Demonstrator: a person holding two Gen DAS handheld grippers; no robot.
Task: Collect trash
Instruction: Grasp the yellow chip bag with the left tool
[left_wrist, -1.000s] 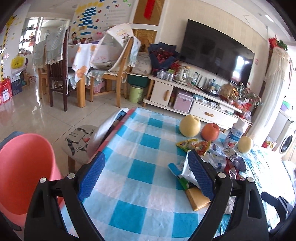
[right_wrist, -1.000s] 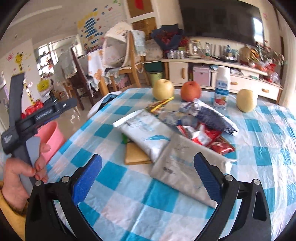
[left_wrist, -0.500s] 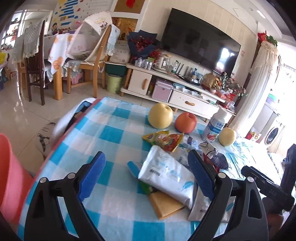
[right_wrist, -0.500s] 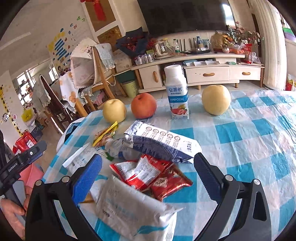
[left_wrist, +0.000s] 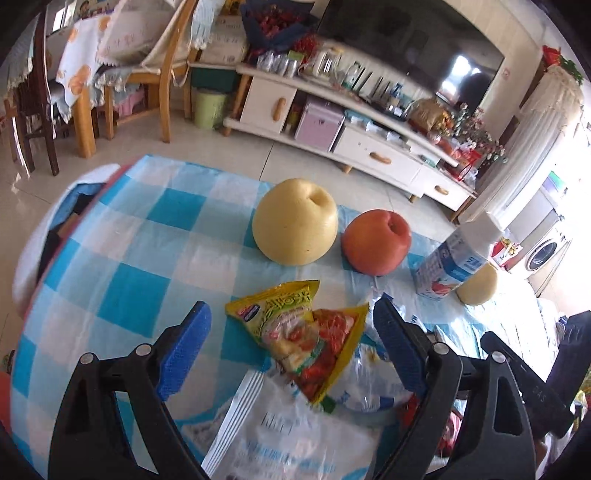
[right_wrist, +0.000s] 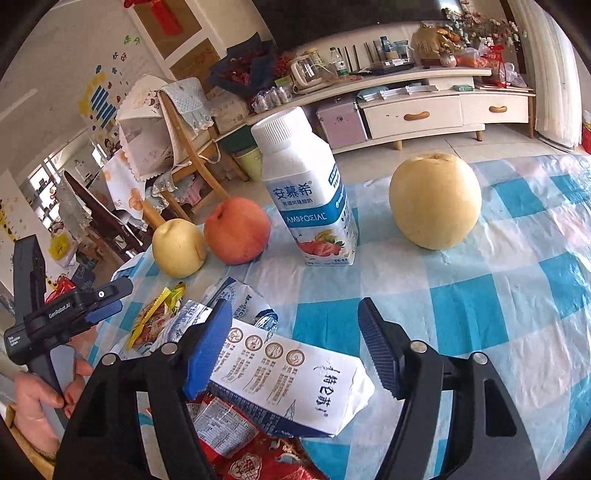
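A yellow snack wrapper (left_wrist: 303, 332) lies crumpled on the blue-checked tablecloth (left_wrist: 140, 266), between the fingers of my open left gripper (left_wrist: 291, 343) and not pinched. Under it lie white plastic bags (left_wrist: 288, 428). My right gripper (right_wrist: 295, 343) is open above a white and blue milk-powder bag (right_wrist: 291, 384), with red wrappers (right_wrist: 258, 461) below. The same yellow snack wrapper (right_wrist: 155, 314) shows at the left of the right wrist view, close to the left gripper's blue fingers (right_wrist: 105, 312).
Two yellow pears (right_wrist: 436, 199) (right_wrist: 179, 245), a red apple (right_wrist: 236, 229) and a yoghurt bottle (right_wrist: 306, 192) stand at the table's far side. A TV cabinet (left_wrist: 369, 147), chairs (left_wrist: 159, 74) and a green bin (left_wrist: 208, 109) stand beyond. A hand (right_wrist: 40, 402) holds the left gripper.
Both grippers have moved forward and lower over the pile. The left now straddles the yellow wrapper; the right has closed in on the milk-powder bag. Both stay open.
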